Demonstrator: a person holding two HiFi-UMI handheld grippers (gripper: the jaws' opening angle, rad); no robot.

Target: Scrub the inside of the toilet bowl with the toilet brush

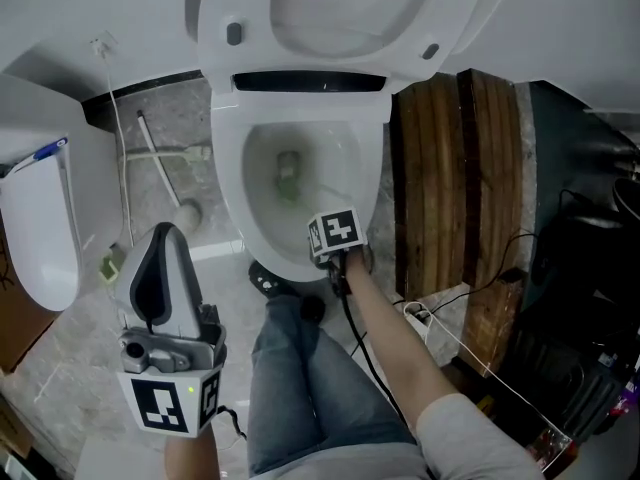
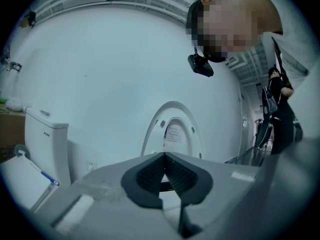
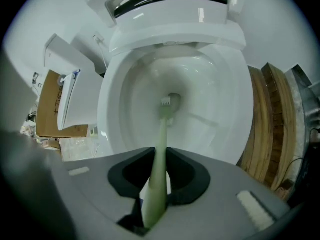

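The white toilet bowl (image 1: 230, 183) stands open with its lid (image 1: 330, 8) raised. My right gripper (image 1: 333, 236) hovers over the bowl's near rim, shut on the pale green toilet brush handle (image 3: 159, 154). The brush head (image 3: 167, 104) is down at the bottom of the bowl (image 3: 225, 109), near the drain; in the head view the brush head (image 1: 288, 175) shows greenish there. My left gripper (image 1: 165, 238) is held back at the lower left, away from the toilet, pointing upward. Its jaws (image 2: 164, 156) are shut with nothing between them, facing the wall and the raised lid (image 2: 172, 129).
A second white toilet (image 1: 40, 238) stands on the left with a cardboard box (image 3: 52, 106) by it. Wooden planks (image 1: 460, 188) lean right of the bowl, with cables (image 1: 440, 323) and dark equipment beyond. A hose (image 1: 160, 168) lies on the floor. The person's legs (image 1: 300, 388) stand before the bowl.
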